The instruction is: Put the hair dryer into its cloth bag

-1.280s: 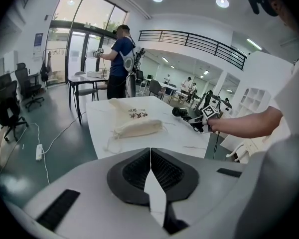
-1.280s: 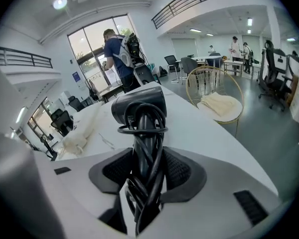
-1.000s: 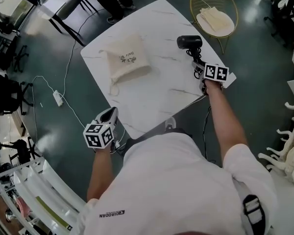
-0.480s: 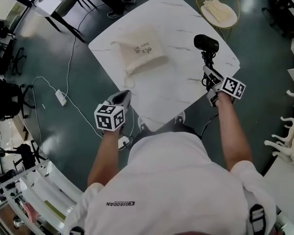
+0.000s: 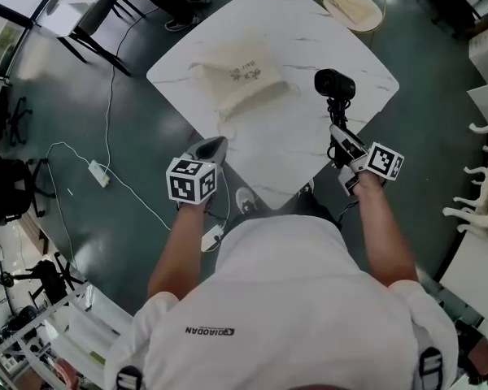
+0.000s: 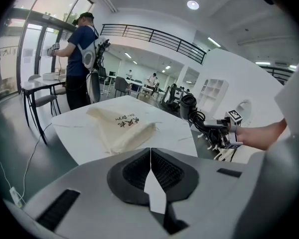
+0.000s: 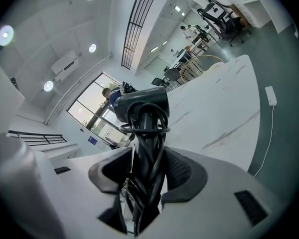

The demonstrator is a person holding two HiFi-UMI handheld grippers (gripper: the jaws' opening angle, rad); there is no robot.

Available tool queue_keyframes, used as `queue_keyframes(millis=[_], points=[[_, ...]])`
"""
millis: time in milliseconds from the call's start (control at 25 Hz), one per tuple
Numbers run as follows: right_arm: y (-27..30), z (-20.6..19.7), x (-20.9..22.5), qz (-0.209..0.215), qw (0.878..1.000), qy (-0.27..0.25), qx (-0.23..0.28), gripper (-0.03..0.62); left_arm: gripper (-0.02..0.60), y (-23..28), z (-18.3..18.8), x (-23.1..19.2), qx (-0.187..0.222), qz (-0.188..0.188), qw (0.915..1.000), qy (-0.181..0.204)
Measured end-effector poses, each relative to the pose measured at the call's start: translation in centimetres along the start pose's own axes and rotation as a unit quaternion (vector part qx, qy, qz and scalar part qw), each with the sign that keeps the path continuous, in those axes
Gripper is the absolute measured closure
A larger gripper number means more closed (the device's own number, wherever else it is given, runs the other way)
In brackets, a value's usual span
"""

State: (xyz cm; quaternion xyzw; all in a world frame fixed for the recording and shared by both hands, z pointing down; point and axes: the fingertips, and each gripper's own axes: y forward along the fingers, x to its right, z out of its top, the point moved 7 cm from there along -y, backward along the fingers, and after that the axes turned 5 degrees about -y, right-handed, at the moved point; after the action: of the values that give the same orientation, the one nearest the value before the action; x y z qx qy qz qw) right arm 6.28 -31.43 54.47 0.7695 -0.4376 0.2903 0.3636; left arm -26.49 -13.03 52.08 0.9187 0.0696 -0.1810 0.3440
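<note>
1. Now, in the head view, the right gripper [image 5: 340, 136] sits right of centre. Its jaws are clamped on the handle of the black hair dryer [image 5: 334, 83].
2. The dryer is held upright, its head above the jaws, over the near-right part of the white marble table [image 5: 309, 31].
3. In the right gripper view, the black cord [image 7: 139, 183] is wound around the handle, and both pads press against that bundle.
4. The left gripper [image 6: 150, 156] fills the bottom of its own view, its jaws squeezed fully together with nothing between them.
5. In the head view it hangs at the table's lower-left edge, left of centre, and points up-frame toward the bag.
6. The cloth bag [image 5: 240, 75] lies flat on the table at upper centre, dark print facing up, well apart from both grippers.
7. A person [image 6: 82, 59] stands beyond the table at the upper left of the left gripper view.
8. A white power strip [image 5: 98, 173] lies on the dark floor at the left of the head view.
</note>
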Motion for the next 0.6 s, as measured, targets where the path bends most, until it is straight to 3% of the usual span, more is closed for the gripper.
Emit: queue_keyframes(millis=[280,400,600], points=[[-0.5,-3.3,-3.4,0.017,0.999,0.021,0.03,0.382,0.551,-0.3,0.6,-1.6,-0.013,-0.02,0.9988,0.044],[-0.5,-4.5,-5.0,0.046,0.997,0.034,0.051,0.381,0.551,-0.1,1.1,-2.2,-0.017,-0.021,0.997,0.073],[-1.5,-8.2,-6.3,0.05,0.996,0.04,0.059,0.381,0.551,0.2,0.8,-2.5,-0.019,-0.015,0.9912,0.13]])
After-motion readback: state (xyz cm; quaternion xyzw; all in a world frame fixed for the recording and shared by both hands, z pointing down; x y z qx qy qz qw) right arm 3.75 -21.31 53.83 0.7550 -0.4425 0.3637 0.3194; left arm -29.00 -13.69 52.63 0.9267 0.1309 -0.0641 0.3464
